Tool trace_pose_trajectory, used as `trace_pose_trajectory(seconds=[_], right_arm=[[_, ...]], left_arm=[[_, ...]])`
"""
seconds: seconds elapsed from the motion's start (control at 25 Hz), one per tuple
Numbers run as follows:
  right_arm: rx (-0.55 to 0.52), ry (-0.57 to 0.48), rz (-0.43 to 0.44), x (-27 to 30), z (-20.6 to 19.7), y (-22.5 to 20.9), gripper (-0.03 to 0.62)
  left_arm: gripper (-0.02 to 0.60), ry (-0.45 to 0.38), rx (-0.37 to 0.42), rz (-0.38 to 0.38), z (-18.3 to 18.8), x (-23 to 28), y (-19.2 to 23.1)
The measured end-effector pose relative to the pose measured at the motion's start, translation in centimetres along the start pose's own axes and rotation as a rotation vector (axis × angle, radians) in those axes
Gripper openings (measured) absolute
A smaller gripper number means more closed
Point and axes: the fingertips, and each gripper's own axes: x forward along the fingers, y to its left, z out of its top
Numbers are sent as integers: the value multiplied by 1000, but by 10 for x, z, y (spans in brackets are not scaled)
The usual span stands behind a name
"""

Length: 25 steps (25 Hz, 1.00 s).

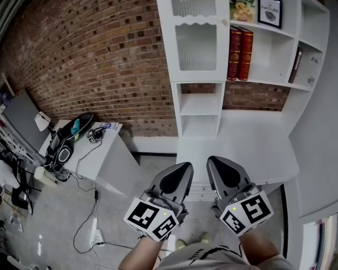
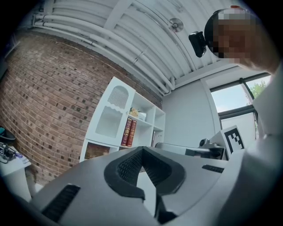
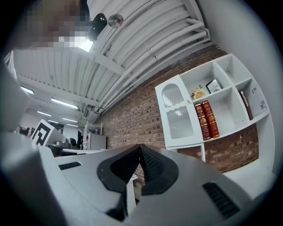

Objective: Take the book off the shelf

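Two red books (image 1: 239, 54) stand upright side by side on the middle shelf of a white shelf unit (image 1: 264, 83); they also show in the left gripper view (image 2: 129, 132) and the right gripper view (image 3: 207, 119). A darker book (image 1: 296, 66) leans in the compartment to the right. My left gripper (image 1: 187, 164) and right gripper (image 1: 210, 158) are held side by side low in the head view, well short of the shelf, pointing toward it. Both are shut with nothing between the jaws, the tips meeting in each gripper's own view (image 2: 142, 149) (image 3: 139, 146).
A ribbed-glass cabinet door (image 1: 195, 45) is left of the red books. A framed picture (image 1: 270, 11) and flowers (image 1: 242, 9) sit on the top shelf. A white counter (image 1: 253, 142) lies below. A desk (image 1: 108, 153) with headphones (image 1: 66, 147) stands left; cables (image 1: 87, 221) trail on the floor.
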Motion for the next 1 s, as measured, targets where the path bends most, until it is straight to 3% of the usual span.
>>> trace_pose_trajectory(seconds=[0.32,1.0], right_arm=[[22,-22,-28,-11,4,-21,15],[25,-30,-25,-43,9,-63,15]], left_arm=[[11,3,-7,11,-4,6,-2],[11,28,23,-12,-22,47,-49]])
